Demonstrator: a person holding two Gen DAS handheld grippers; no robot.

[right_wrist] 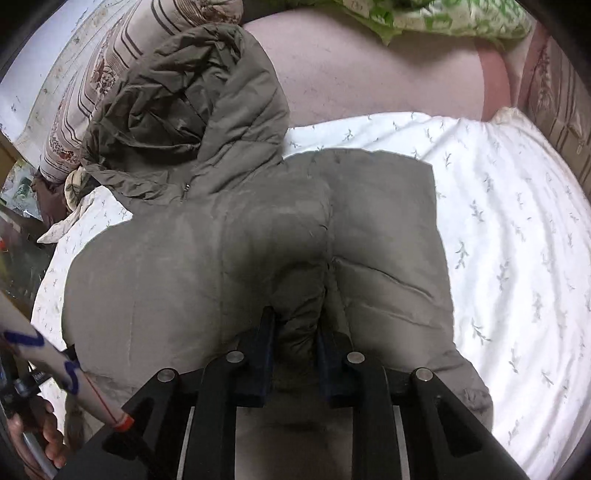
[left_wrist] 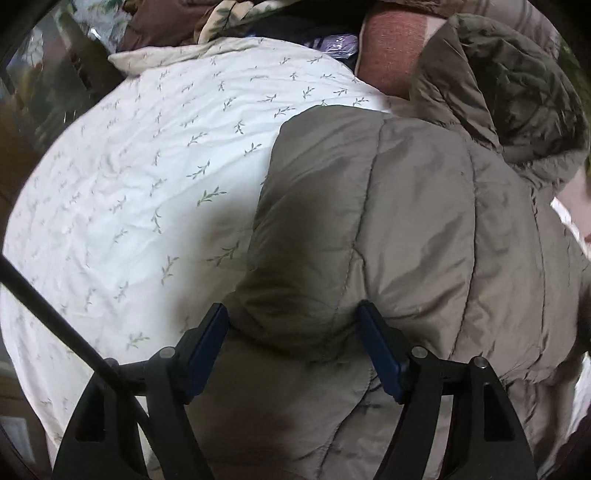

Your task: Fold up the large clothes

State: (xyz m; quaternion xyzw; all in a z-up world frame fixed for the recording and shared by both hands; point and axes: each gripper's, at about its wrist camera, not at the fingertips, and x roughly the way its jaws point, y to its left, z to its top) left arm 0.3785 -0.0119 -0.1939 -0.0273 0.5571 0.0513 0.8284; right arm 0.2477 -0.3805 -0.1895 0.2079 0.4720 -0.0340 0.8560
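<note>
A large olive-khaki quilted hooded jacket (left_wrist: 406,221) lies on a white bedspread with a small leaf print (left_wrist: 129,184). My left gripper (left_wrist: 293,314) is open, its blue-padded fingers set wide on either side of a puffy fold of the jacket near its left edge. In the right wrist view the jacket (right_wrist: 166,266) spreads across the bed with its hood (right_wrist: 192,110) at the far left. My right gripper (right_wrist: 295,325) is shut on a bunched fold of the jacket, pinched between the pads.
A striped floral pillow (right_wrist: 92,74) lies behind the hood. A pinkish sheet (right_wrist: 369,66) and a green leafy blanket (right_wrist: 443,14) lie at the far side. The bedspread (right_wrist: 517,240) stretches to the right. Dark furniture (left_wrist: 55,92) stands past the bed's left edge.
</note>
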